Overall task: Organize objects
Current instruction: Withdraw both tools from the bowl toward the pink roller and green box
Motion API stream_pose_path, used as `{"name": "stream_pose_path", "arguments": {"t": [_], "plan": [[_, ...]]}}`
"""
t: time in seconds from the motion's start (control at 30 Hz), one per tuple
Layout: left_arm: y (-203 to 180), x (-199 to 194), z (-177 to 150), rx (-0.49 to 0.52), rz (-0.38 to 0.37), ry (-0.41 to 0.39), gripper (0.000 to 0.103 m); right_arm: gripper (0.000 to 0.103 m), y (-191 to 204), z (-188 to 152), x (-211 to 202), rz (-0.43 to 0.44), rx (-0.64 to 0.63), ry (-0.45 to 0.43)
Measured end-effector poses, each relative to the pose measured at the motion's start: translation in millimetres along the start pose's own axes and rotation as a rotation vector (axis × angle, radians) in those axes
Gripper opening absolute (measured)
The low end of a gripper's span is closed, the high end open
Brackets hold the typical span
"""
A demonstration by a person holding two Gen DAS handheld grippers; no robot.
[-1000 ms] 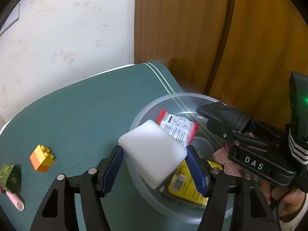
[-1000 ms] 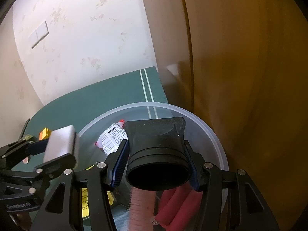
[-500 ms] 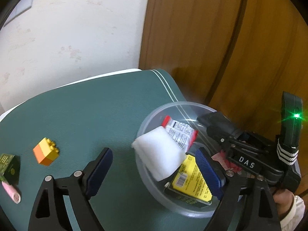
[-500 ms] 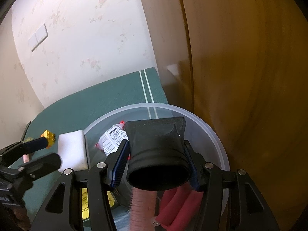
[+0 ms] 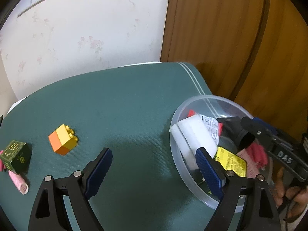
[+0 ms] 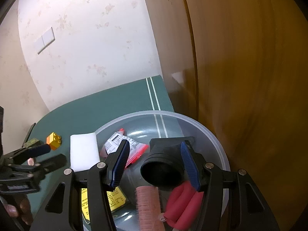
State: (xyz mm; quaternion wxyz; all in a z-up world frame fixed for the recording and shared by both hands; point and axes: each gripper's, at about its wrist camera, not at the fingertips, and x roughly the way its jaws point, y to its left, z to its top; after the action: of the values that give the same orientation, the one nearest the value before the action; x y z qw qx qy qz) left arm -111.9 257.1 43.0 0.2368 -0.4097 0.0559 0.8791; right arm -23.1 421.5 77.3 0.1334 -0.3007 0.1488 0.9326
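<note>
My left gripper (image 5: 154,165) stands open and empty over the green mat (image 5: 125,105), to the left of the clear plastic bowl (image 5: 174,154). The white sponge block (image 5: 194,132) leans across the bowl's left rim (image 6: 83,150). My right gripper (image 6: 154,144) hangs over the bowl (image 6: 215,142). A black rubber cup (image 6: 165,163) sits between its jaws against the right pad, with a clear gap to the left pad. On the mat lie a yellow-orange brick (image 5: 62,142), a green box (image 5: 16,156) and a pink roller (image 5: 18,181).
Inside the bowl are a white and red packet (image 6: 123,144), a yellow-labelled pack (image 6: 113,196), a pink bristle roller (image 6: 148,202) and red foam rollers (image 6: 182,202). A wooden door (image 5: 240,38) rises behind the mat's right edge, with a papered wall (image 5: 86,28) at the back.
The left gripper opened, let go of the white sponge at the bowl's rim and drew back to the left. The black cup came away from the right gripper's left pad.
</note>
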Motion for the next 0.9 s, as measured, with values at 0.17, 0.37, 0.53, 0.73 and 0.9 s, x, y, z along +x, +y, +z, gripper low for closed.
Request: {"name": "stream_pose_path", "arguments": {"t": [0.17,0.37,0.53,0.73,0.9], "plan": [[-9.8,14.4,4.1,0.027,0.016,0.019,0.091,0.057,-0.5,-0.9,0.5,0.002,0.0,-0.001],[-12.4,16.8,-0.1,0.046,0.021,0.039,0.091,0.057,-1.9,-2.9,-3.5,0.005,0.008,-0.019],[-4.6,2.3,-3.1,0.024,0.024,0.015,0.097,0.062,-6.6,-3.5,-6.9,0.006,0.036,-0.032],[7.5,-16.0,-10.0,-0.006,0.036,-0.006,0.1,0.072,-6.0,-5.1,-9.9,0.017,0.053,-0.045],[20.5,-24.1,-18.4,-0.033,0.052,-0.007,0.102,0.072,5.7,-8.2,-12.7,0.03,0.027,-0.05]]}}
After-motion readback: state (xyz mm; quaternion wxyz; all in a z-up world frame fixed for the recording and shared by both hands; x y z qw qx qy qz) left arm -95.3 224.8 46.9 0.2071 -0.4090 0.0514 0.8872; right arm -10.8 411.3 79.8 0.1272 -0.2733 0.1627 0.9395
